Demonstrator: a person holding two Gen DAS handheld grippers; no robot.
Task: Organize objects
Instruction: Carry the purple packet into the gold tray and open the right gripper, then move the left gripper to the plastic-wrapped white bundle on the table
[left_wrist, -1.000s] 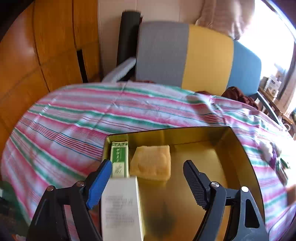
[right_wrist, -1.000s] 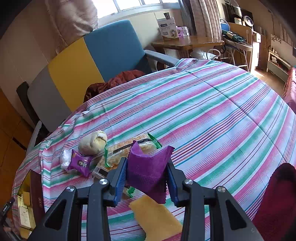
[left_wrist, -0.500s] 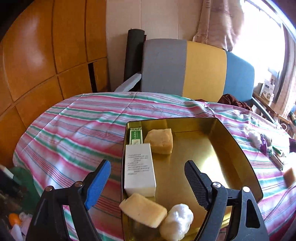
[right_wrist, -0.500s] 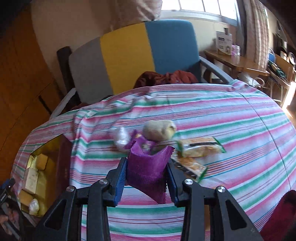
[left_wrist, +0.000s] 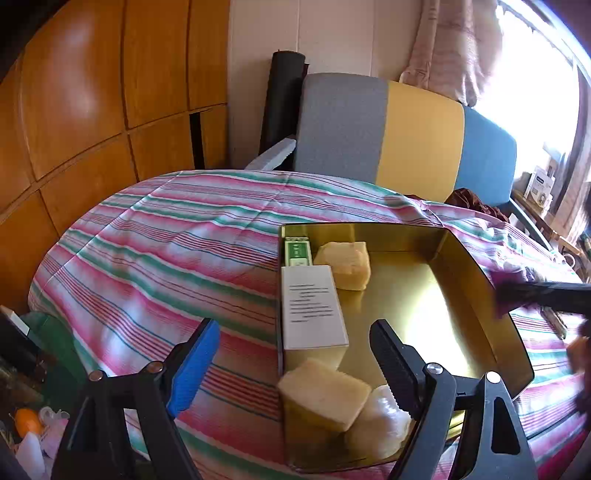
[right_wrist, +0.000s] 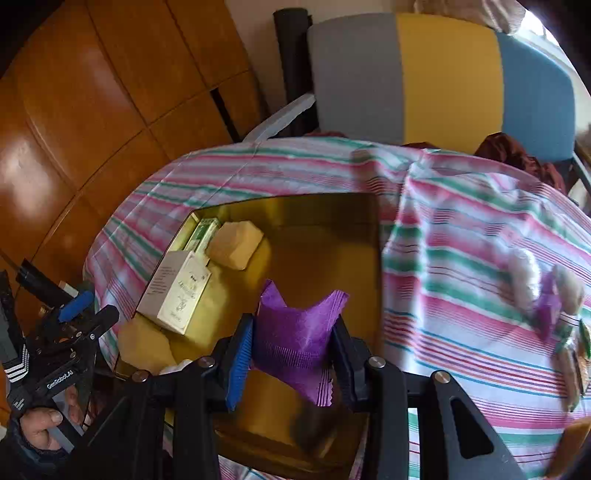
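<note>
A gold tin (left_wrist: 476, 273) (right_wrist: 325, 206) sits on the striped tablecloth. It holds a white box (left_wrist: 312, 306) (right_wrist: 177, 291), a green box (left_wrist: 297, 253), yellow blocks (left_wrist: 345, 260) (left_wrist: 325, 393) and a white wrapped ball (left_wrist: 380, 421). My left gripper (left_wrist: 291, 358) is open and empty, near the tin's front left corner. My right gripper (right_wrist: 291, 350) is shut on a purple packet (right_wrist: 299, 332) and holds it above the tin's front part. It shows blurred at the tin's right wall in the left wrist view (left_wrist: 517, 291).
Loose snacks (right_wrist: 546, 291) lie on the cloth (right_wrist: 461, 258) right of the tin. A grey, yellow and blue chair (left_wrist: 406, 133) stands behind the table. Wooden panels (left_wrist: 92, 110) are at the left. Clutter lies on the floor at the lower left (left_wrist: 26, 424).
My right gripper has carried the purple packet left from the snack pile to over the tin. My left gripper has pulled back from the tin, leaving the white box inside.
</note>
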